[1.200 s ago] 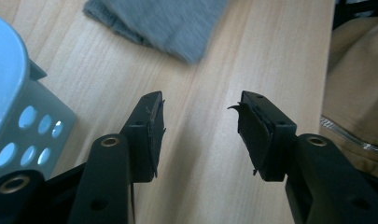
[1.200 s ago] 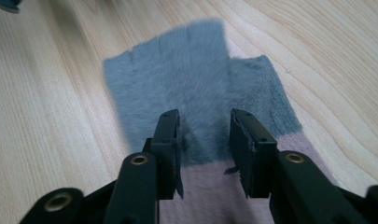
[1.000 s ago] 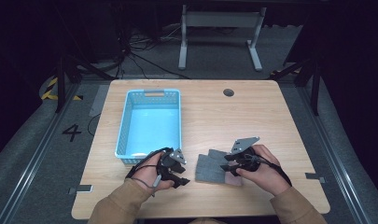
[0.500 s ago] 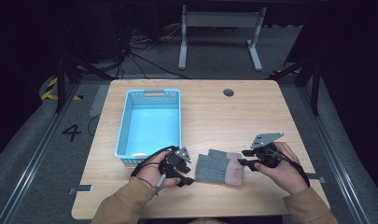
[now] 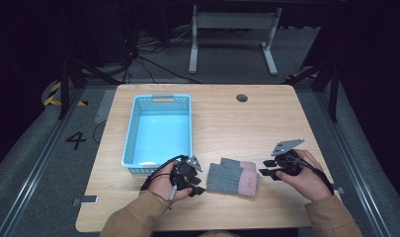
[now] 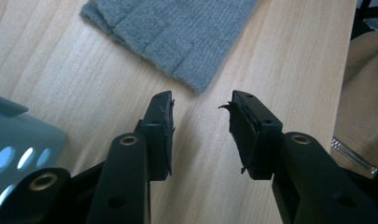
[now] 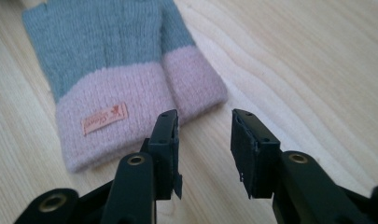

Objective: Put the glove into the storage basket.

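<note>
A pair of grey knitted gloves [image 5: 232,177] with pink cuffs lies flat near the table's front edge, between my two grippers. My left gripper [image 5: 199,186] sits just left of the grey finger ends [image 6: 177,32], open, a short way off the fabric. My right gripper [image 5: 265,168] is right of the pink cuffs [image 7: 116,70], also open and apart from them. A small orange label [image 7: 104,118] shows on one cuff. Both pairs of jaws have just been closing, with only bare wood between them.
A light blue basket [image 5: 130,133] stands left of centre; its near corner [image 6: 18,135] is close behind my left gripper. The wooden table [image 5: 237,128] has a round cable hole [image 5: 242,98] at the back. A tan sleeve [image 6: 364,93] lies close by.
My right gripper has drawn off the gloves to the right. The gloves now lie together as a neat pair. The left gripper has stayed in place, its jaws narrower.
</note>
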A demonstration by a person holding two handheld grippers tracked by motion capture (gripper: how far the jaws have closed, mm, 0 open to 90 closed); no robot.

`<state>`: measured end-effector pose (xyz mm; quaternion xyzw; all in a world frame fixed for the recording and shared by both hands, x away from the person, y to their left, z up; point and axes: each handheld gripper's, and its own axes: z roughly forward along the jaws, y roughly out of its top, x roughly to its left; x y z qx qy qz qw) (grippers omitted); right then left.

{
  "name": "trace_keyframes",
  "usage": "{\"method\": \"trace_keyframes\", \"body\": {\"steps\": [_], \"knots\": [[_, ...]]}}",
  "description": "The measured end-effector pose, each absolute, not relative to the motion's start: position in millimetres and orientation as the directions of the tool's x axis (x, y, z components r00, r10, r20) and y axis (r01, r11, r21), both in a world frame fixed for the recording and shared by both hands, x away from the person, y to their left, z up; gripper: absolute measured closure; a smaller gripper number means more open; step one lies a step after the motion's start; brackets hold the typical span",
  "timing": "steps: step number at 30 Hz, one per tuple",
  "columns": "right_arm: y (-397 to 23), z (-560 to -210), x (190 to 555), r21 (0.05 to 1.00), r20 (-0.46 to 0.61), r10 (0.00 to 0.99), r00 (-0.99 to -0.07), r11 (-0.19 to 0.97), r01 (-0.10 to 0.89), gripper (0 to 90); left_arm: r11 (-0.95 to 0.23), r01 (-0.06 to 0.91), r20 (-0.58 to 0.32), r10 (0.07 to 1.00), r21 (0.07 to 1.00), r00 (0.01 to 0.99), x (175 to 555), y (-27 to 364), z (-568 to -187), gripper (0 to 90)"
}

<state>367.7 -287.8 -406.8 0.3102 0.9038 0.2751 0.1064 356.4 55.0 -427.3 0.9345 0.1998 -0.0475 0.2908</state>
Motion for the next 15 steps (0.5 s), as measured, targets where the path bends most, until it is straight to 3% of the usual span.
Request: {"method": "trace_keyframes", "body": {"steps": [15], "knots": [[-284.0,-423.1,369.1,0.464,0.046,0.57,-0.82,0.715,0.523,64.9,-0.773,0.407,-0.195,0.358,0.486,0.913,356.4,47.2,-439.4,63.8]]}}
